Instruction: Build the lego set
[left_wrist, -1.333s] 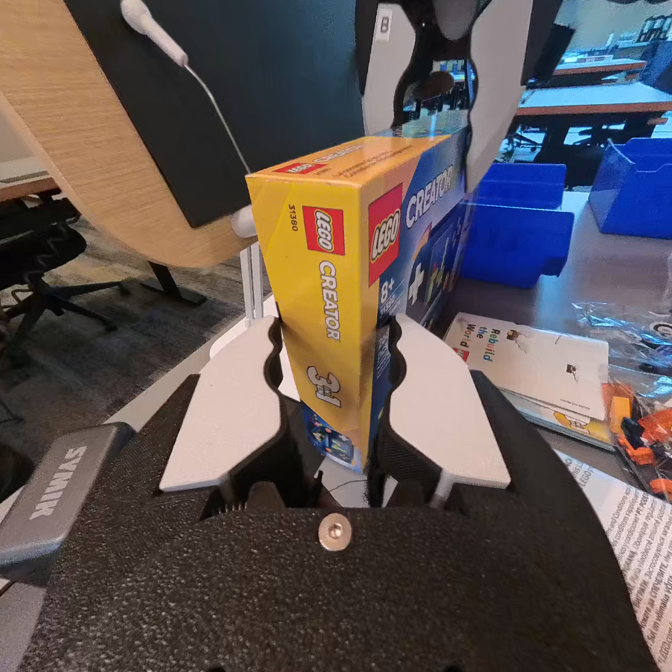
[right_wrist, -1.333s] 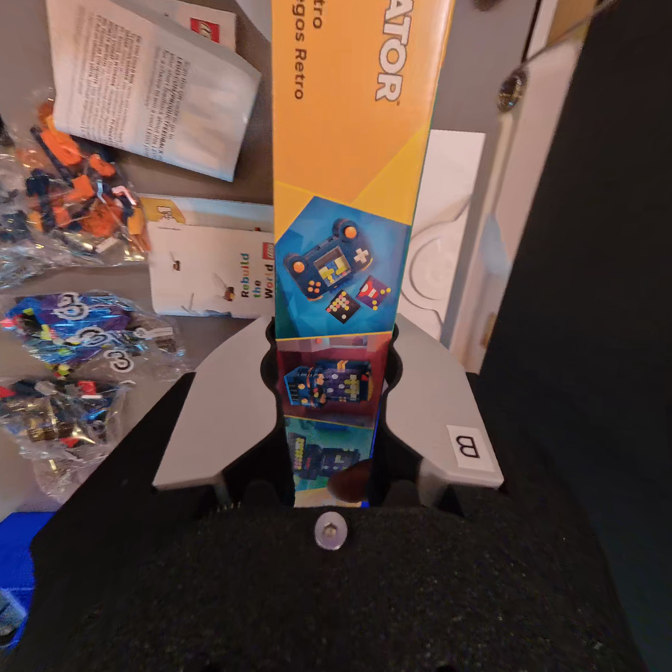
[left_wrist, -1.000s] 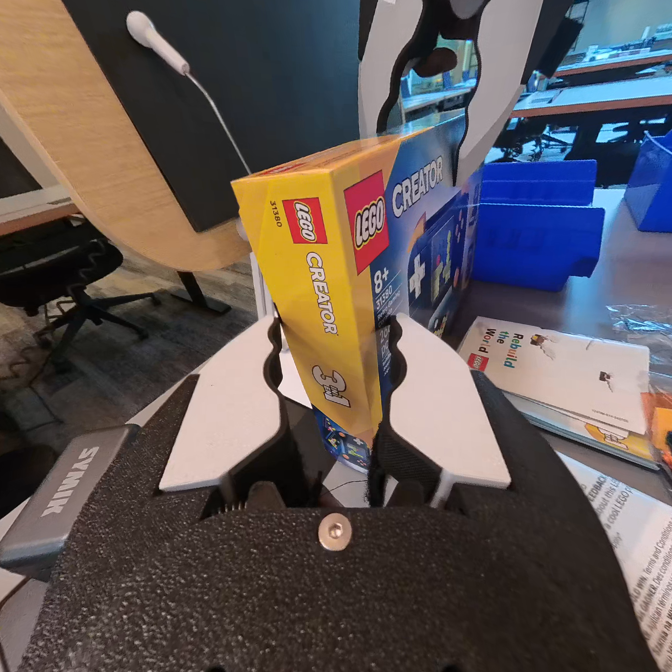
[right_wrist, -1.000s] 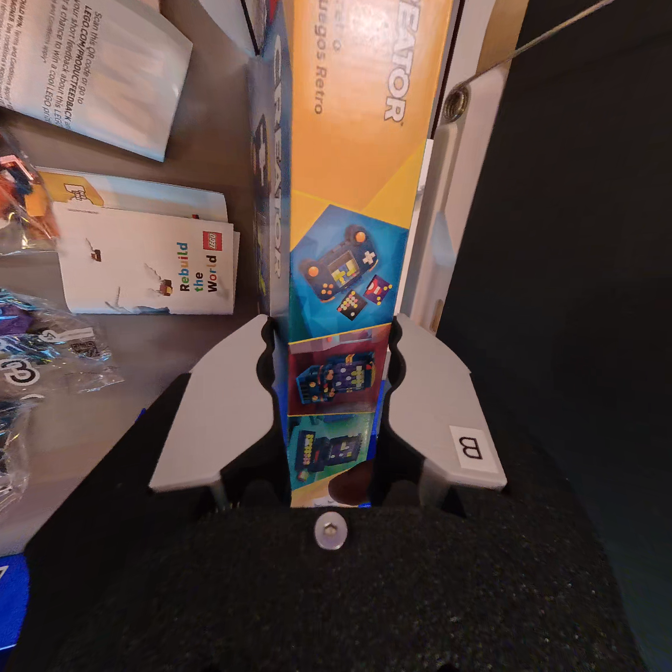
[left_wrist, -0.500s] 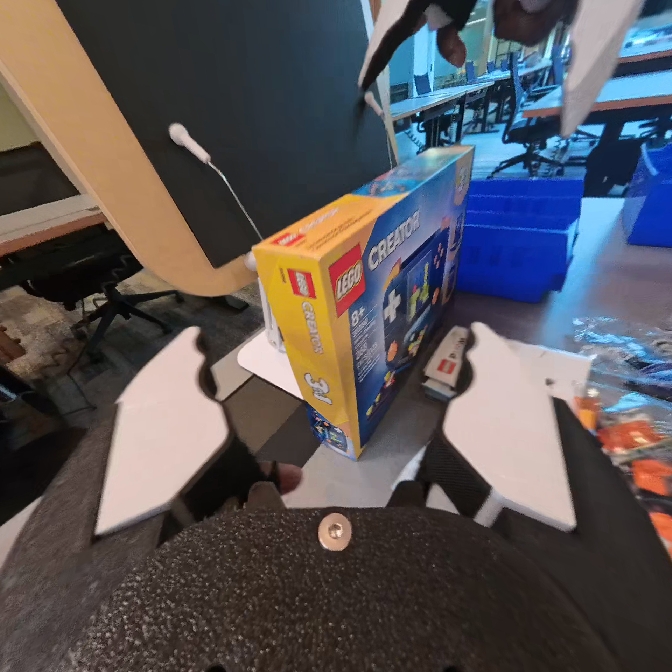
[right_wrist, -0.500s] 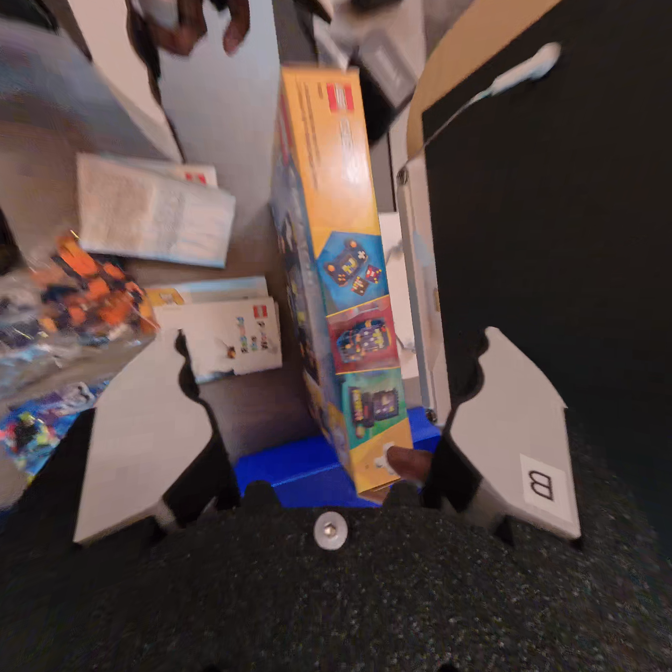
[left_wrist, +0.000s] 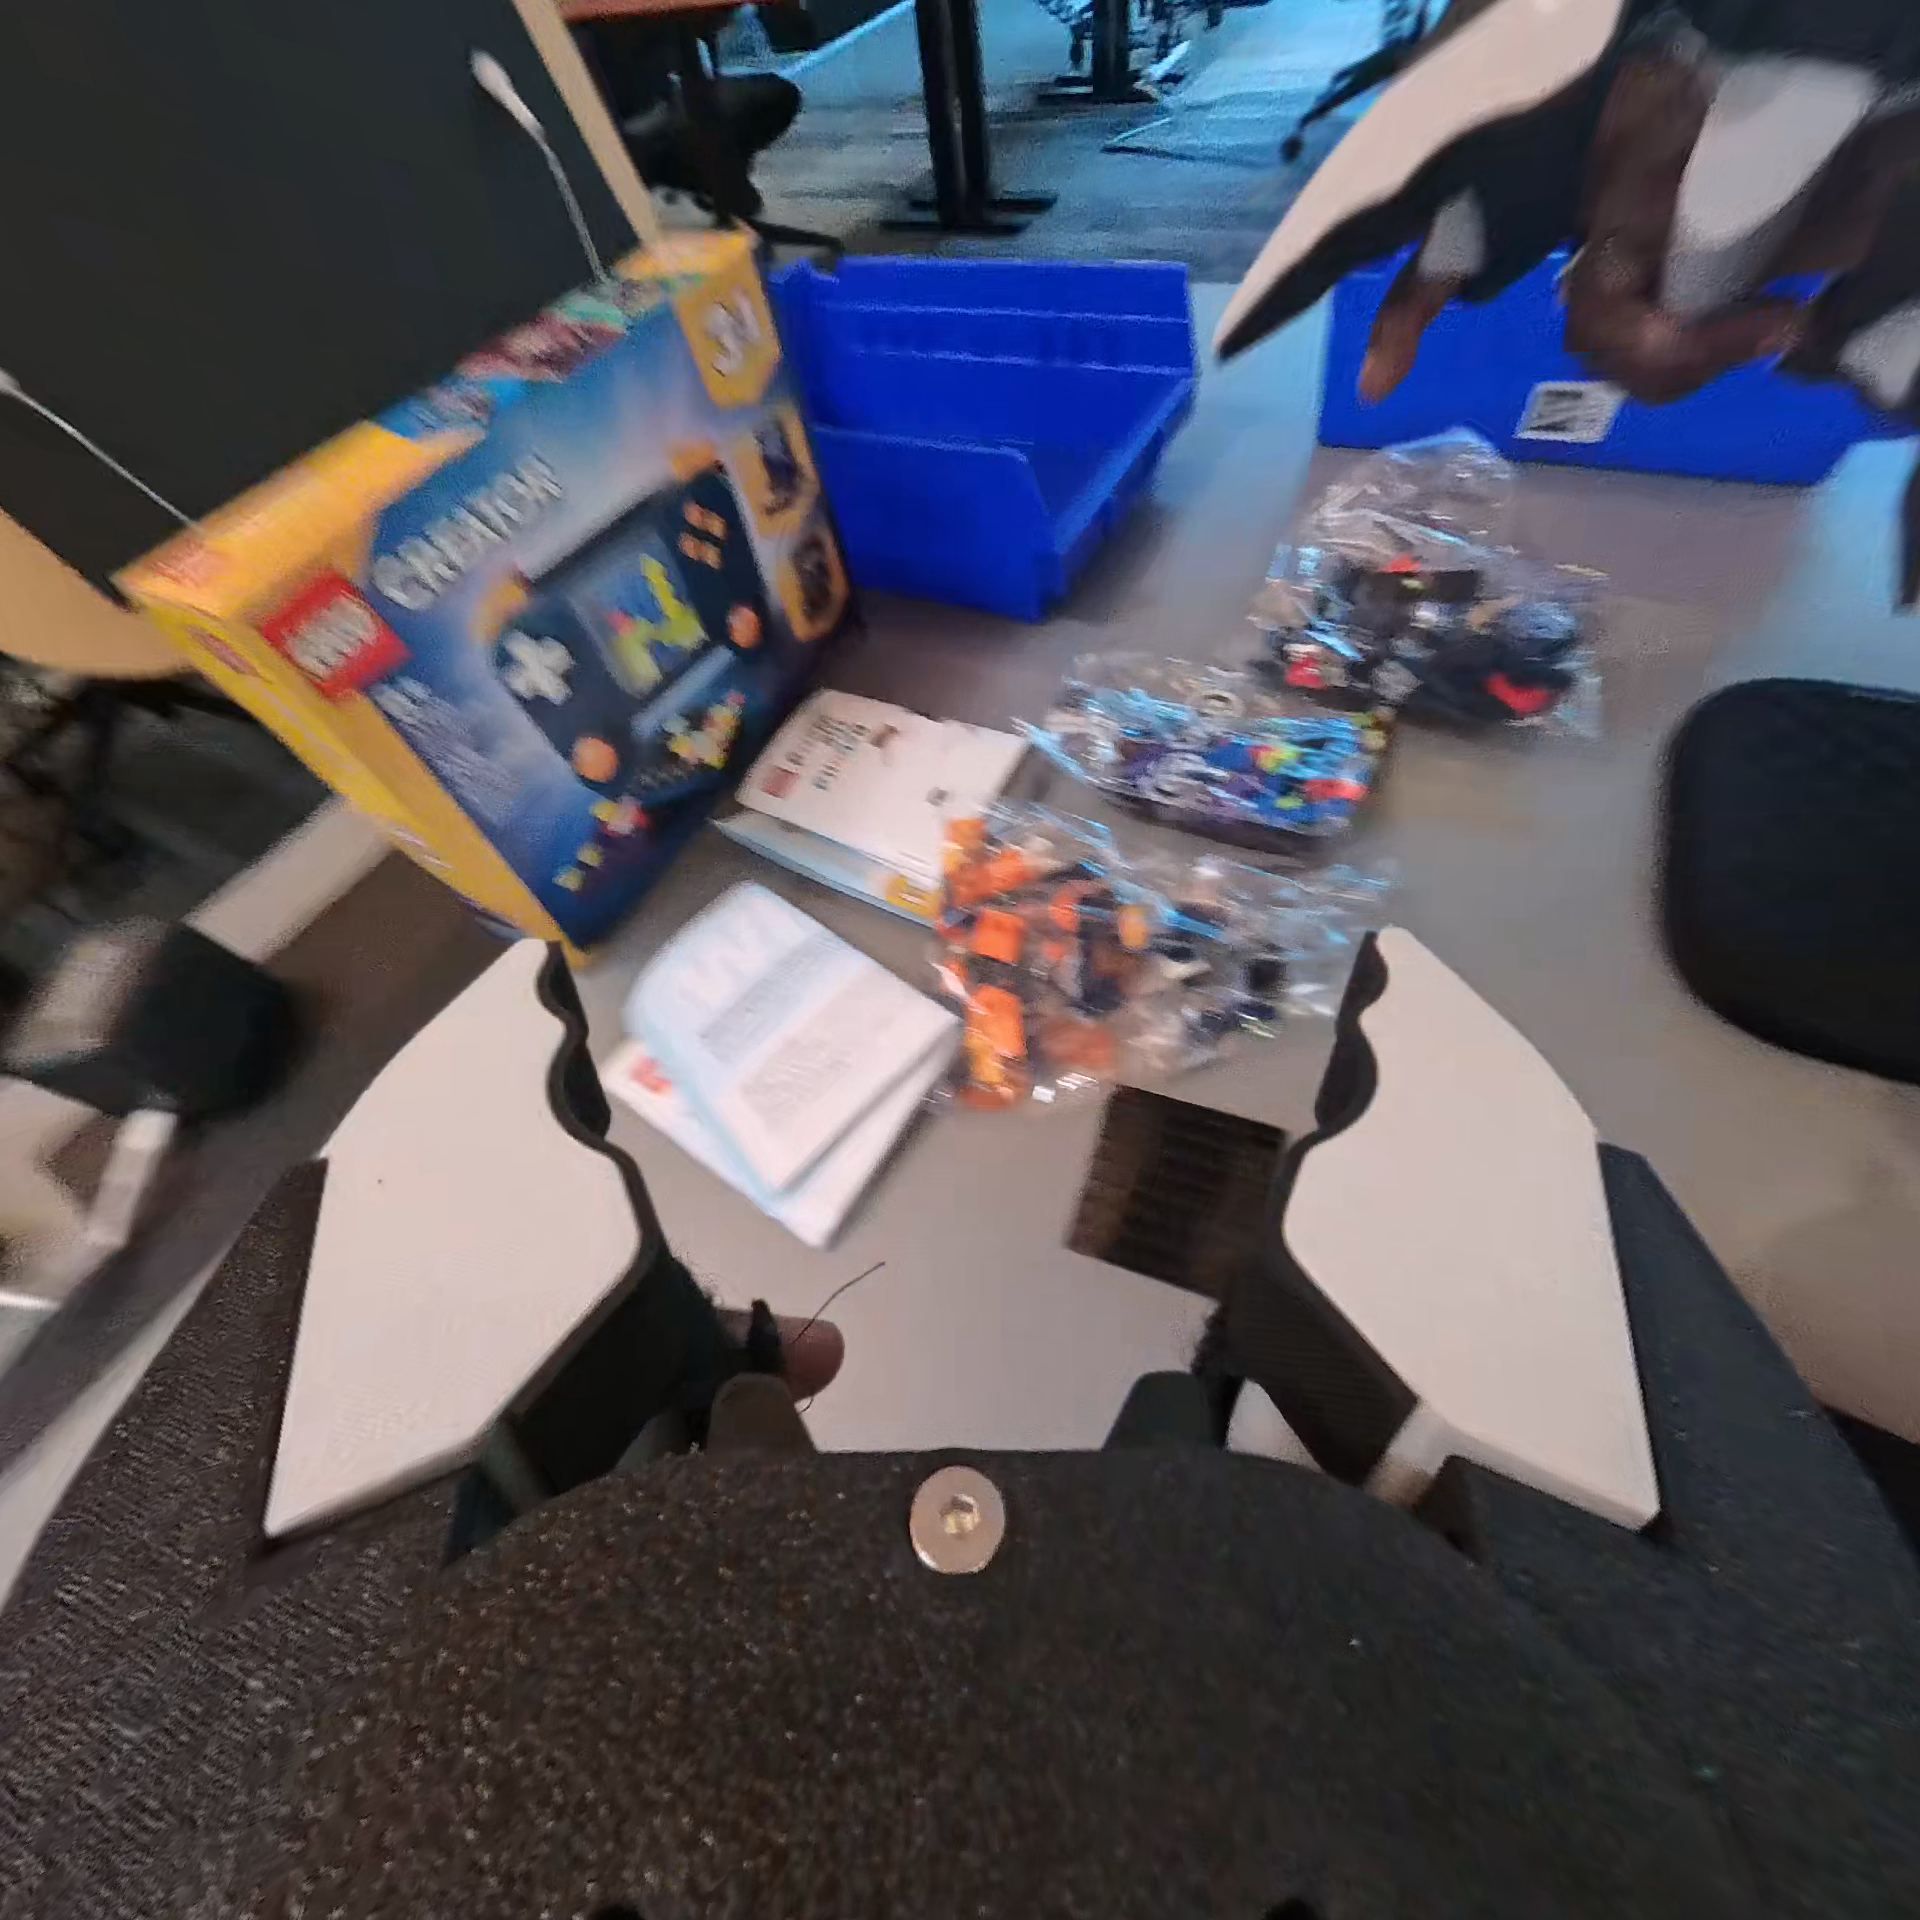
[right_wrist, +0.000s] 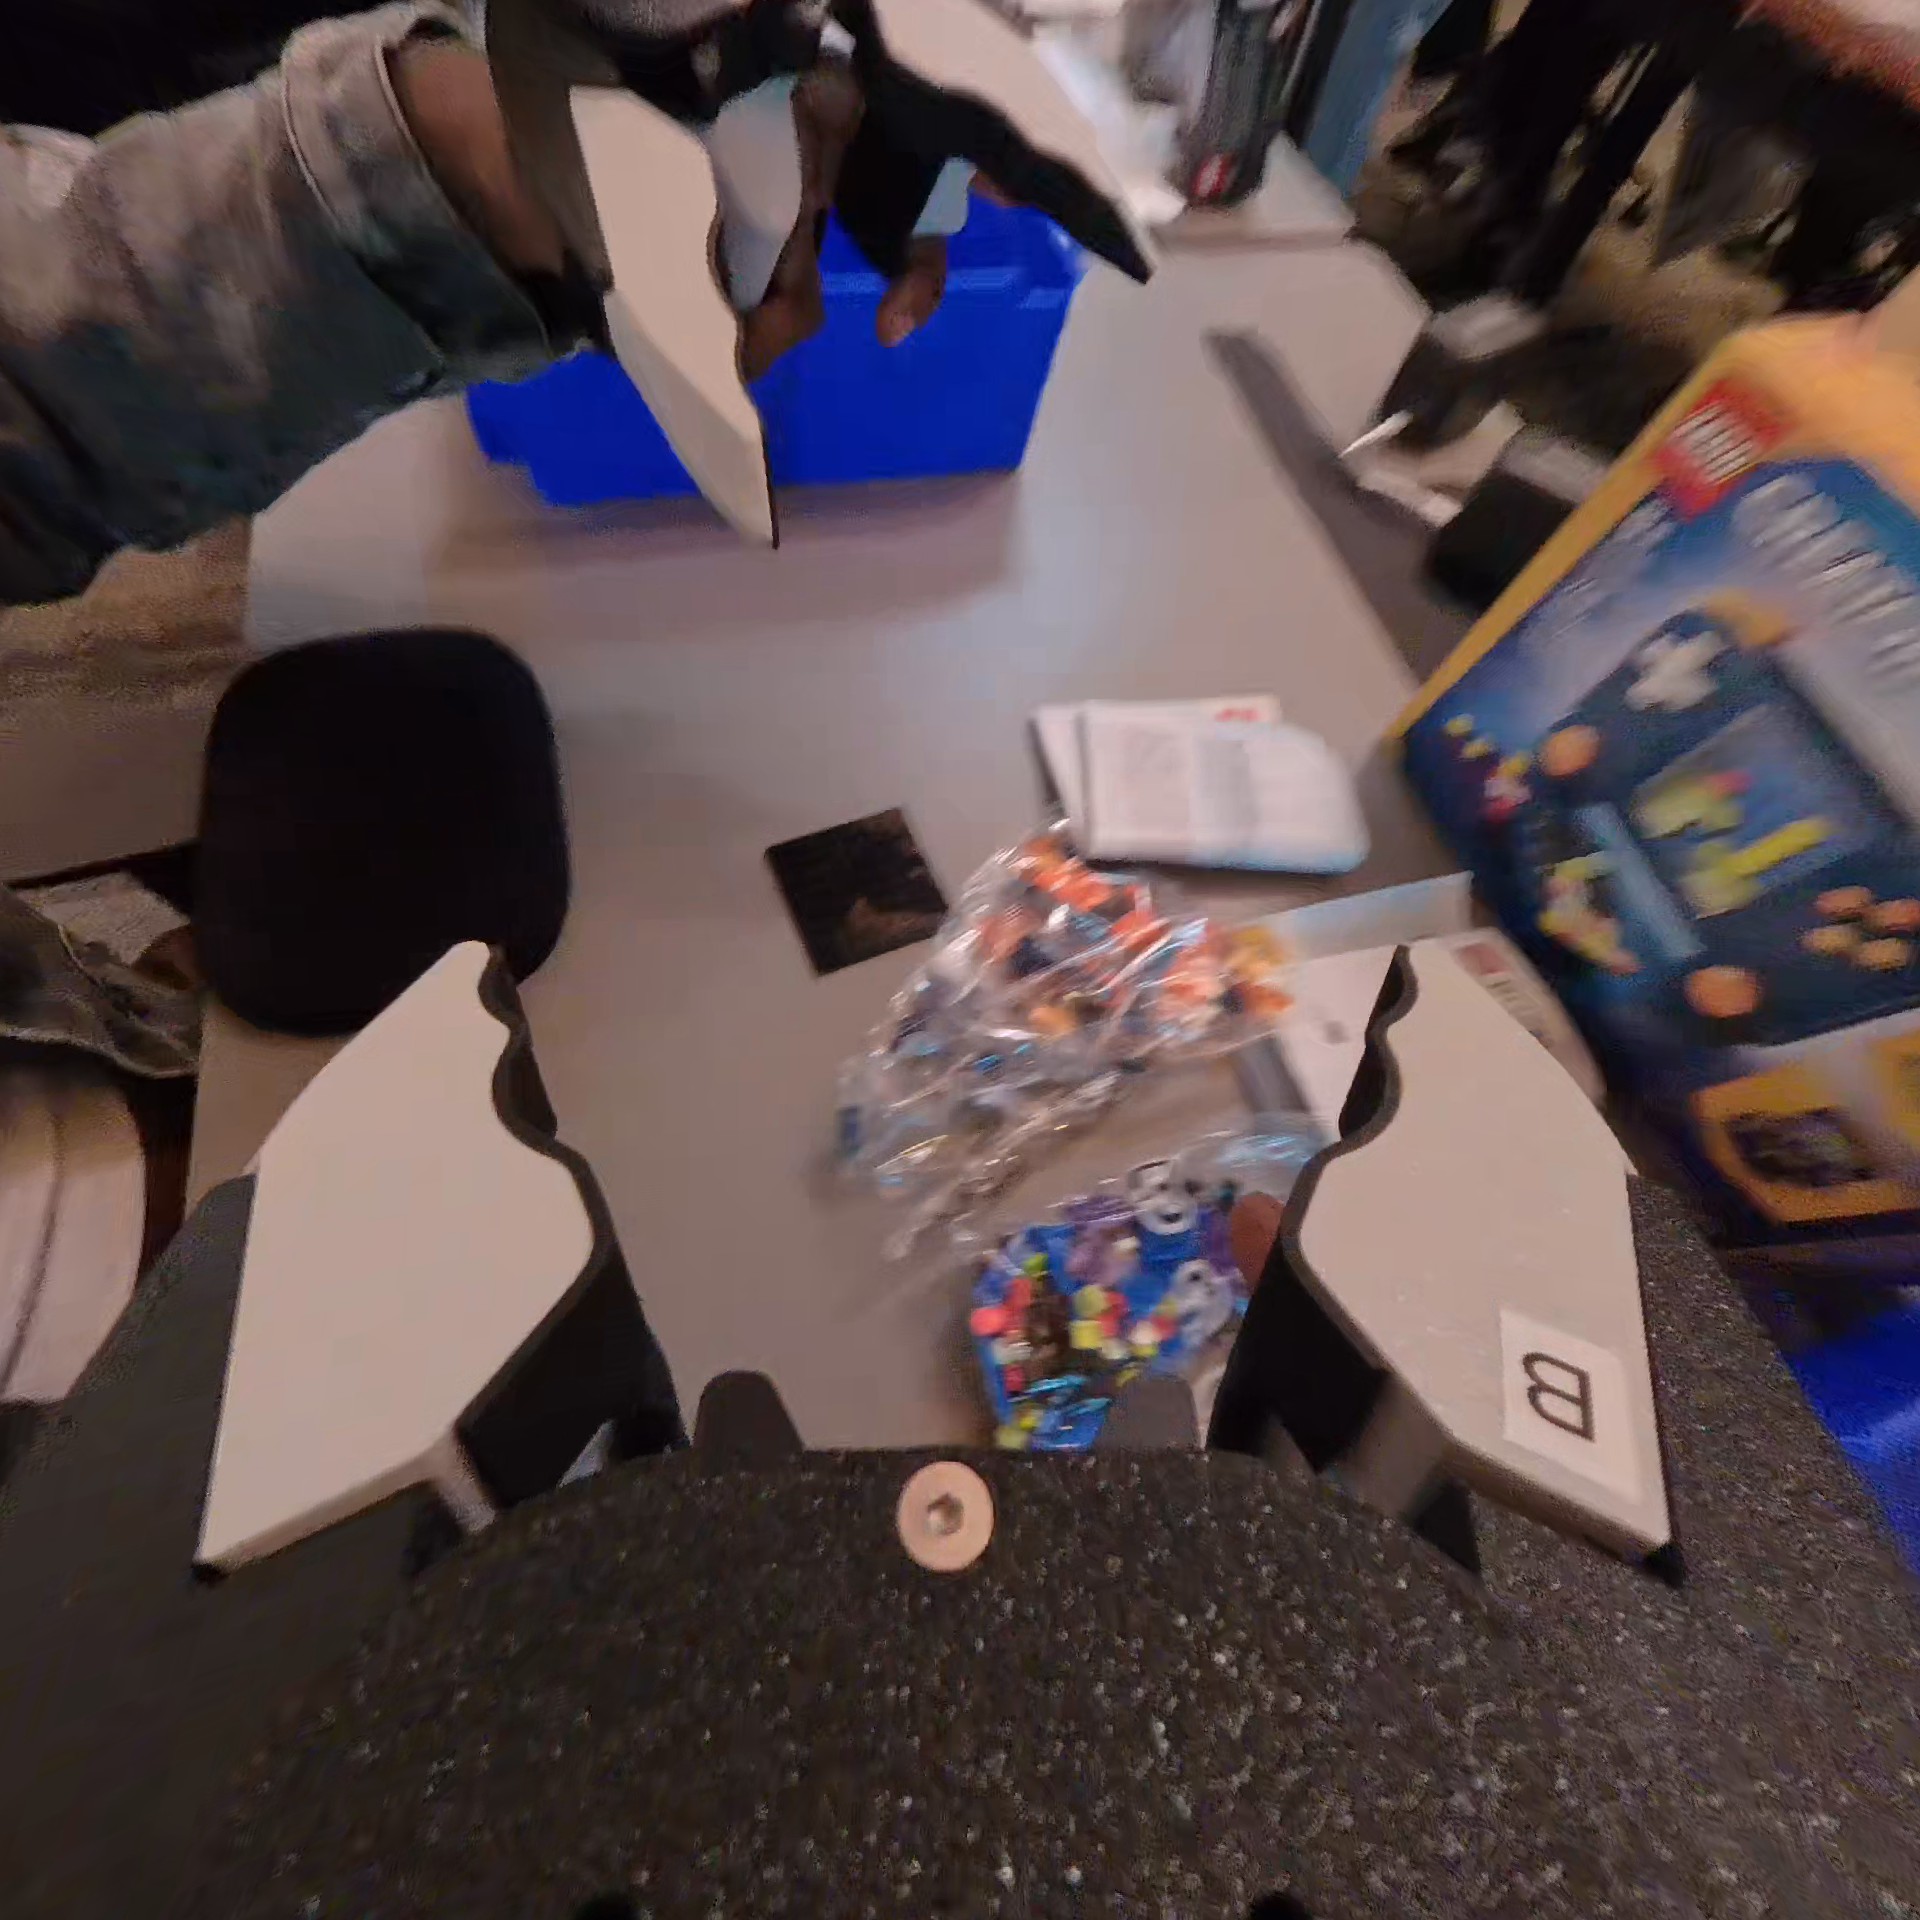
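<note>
Both grippers hang spread wide and empty above a grey tabletop (left_wrist: 1558, 935): the left gripper (left_wrist: 956, 945) over a folded white leaflet (left_wrist: 790, 1049) and a clear bag of orange bricks (left_wrist: 1049, 935), the right gripper (right_wrist: 945, 961) over that same bag (right_wrist: 1081, 966) with a bag of blue and mixed bricks (right_wrist: 1101, 1309) nearer its base. Just beyond stand a yellow-and-blue toy box (left_wrist: 520, 665), upright on its edge and touched by neither gripper, a white booklet (left_wrist: 883, 769), a darker bag (left_wrist: 1423, 623) and blue bins (left_wrist: 987, 457). The box looks liable to tip if a passing gripper clips it, and the slack, slippery bags could slide or bunch under a careless close.
</note>
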